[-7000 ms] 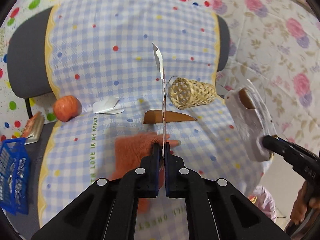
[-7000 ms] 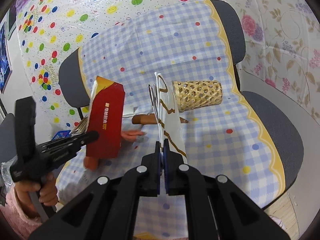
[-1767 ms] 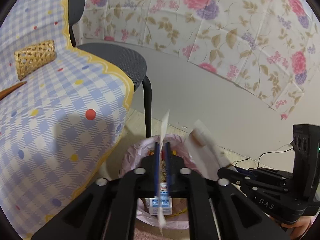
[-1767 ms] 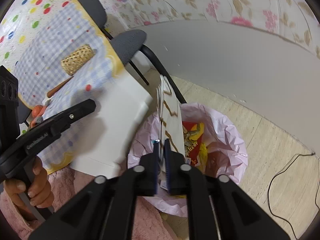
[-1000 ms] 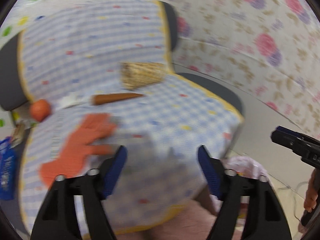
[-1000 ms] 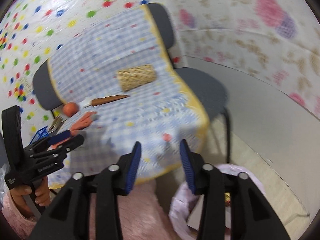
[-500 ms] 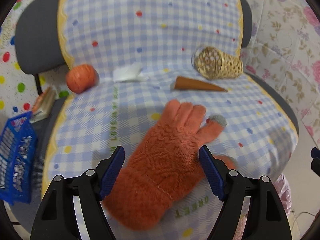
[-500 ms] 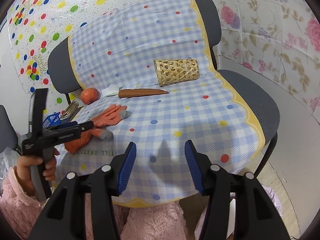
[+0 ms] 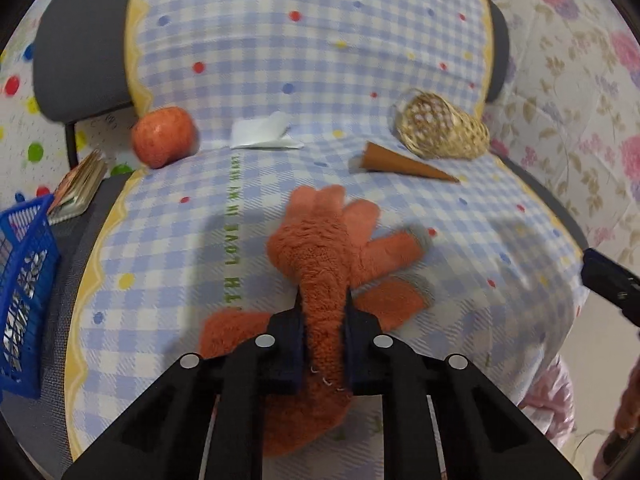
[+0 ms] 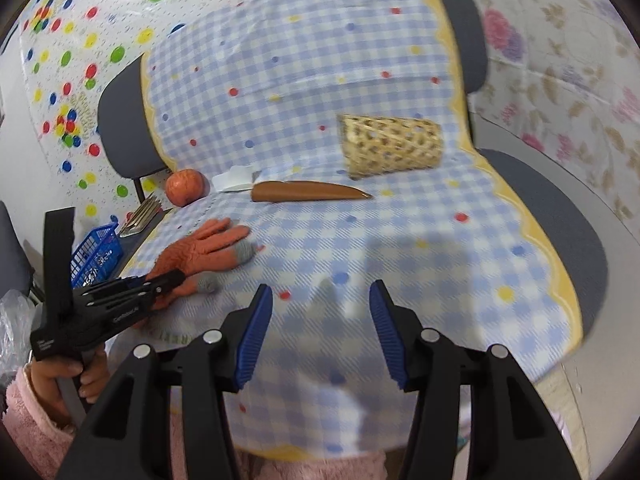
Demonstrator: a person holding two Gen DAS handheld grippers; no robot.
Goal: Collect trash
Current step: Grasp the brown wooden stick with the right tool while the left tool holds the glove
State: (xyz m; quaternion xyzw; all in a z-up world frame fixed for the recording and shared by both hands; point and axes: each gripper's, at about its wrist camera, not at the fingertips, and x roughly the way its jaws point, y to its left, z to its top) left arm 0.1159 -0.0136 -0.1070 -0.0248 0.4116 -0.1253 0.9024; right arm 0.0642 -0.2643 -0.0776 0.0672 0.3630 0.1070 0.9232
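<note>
**Glove pinched on the checked chair cloth**

On the checked cloth (image 9: 280,80), my left gripper (image 9: 322,316) pinches the fuzzy orange glove (image 9: 332,240) at its bunched middle; it looks soft, light, floppy. My right gripper (image 10: 320,332) hangs wide, empty.

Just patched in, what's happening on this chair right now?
The left tongs are shut on a fuzzy orange glove lying on the checked cloth, bunching its middle. The right tongs hover open and empty above the cloth's front edge. A white paper scrap, an apple, a brown cone and a tipped wicker basket lie beyond.
</note>
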